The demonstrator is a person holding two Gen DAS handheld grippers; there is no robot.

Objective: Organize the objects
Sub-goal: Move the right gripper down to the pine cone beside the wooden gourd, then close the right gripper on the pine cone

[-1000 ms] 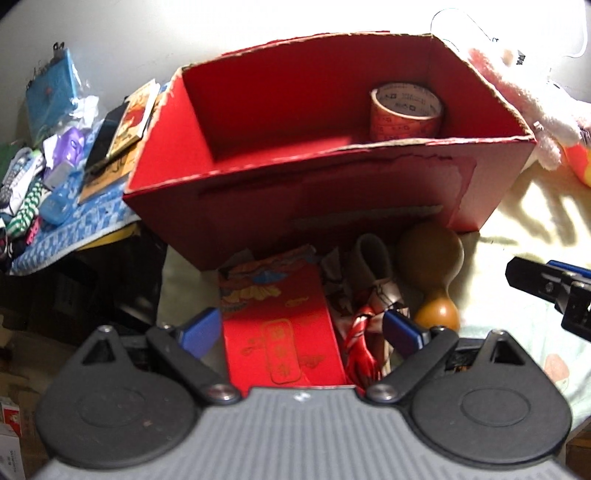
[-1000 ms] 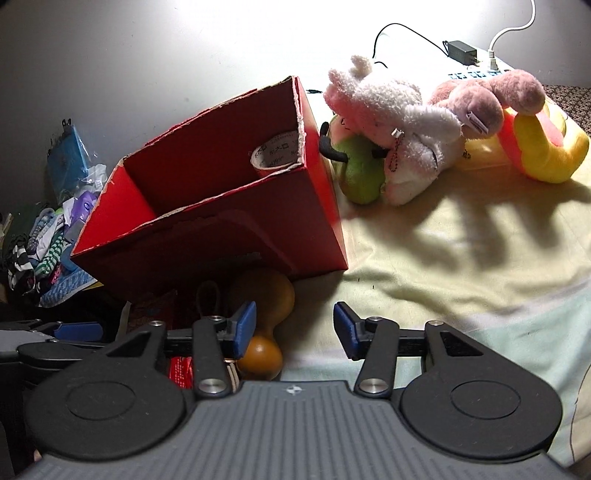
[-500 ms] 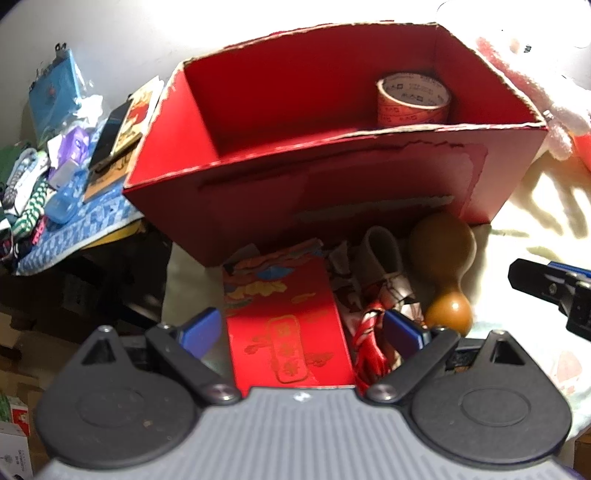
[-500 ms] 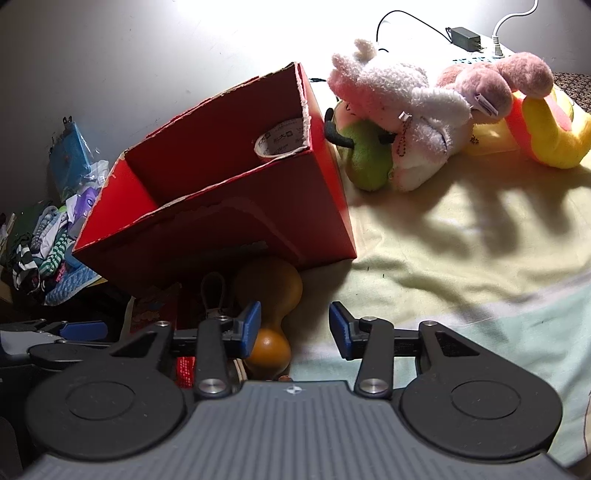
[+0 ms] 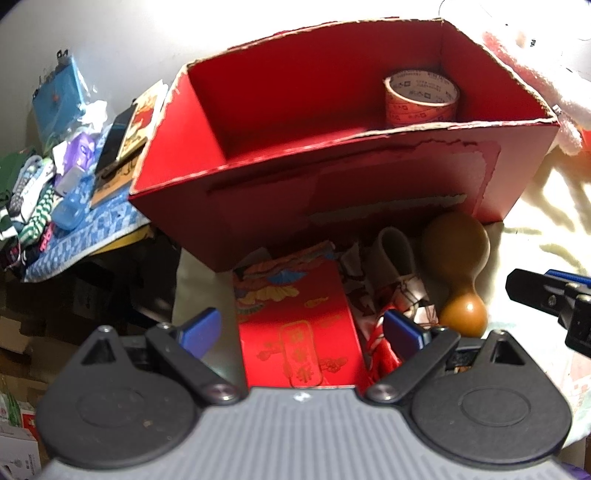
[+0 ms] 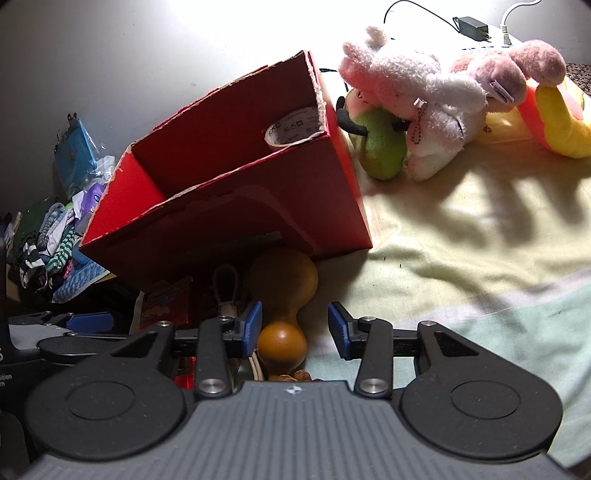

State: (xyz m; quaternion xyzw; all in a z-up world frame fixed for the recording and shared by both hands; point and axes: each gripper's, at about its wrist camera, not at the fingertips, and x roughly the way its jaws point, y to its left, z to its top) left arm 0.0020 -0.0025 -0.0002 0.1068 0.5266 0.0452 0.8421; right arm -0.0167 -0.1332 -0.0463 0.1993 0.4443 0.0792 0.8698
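Observation:
A red cardboard box (image 5: 332, 206) stands open on the bed with a roll of printed tape (image 5: 421, 99) in its right back corner. In front of it lie a red packet with gold print (image 5: 295, 317), a keyring strap and a brown gourd (image 5: 458, 266). My left gripper (image 5: 301, 330) is open, with its blue pads on either side of the red packet and clear of it. My right gripper (image 6: 294, 326) is open around the gourd's (image 6: 282, 284) small bulb. Its left pad sits against the bulb and its right pad stands off it.
Plush toys (image 6: 417, 96) lie on the pale sheet (image 6: 461, 240) right of the box (image 6: 240, 221), with a charger and cables (image 6: 471, 26) behind them. A heap of socks, cards and small packets (image 5: 55, 177) sits left of the box. Dark boxes lie below that heap.
My right gripper's jaws have narrowed around the gourd's small bulb and the gripper has edged closer to it. The left gripper has hardly moved.

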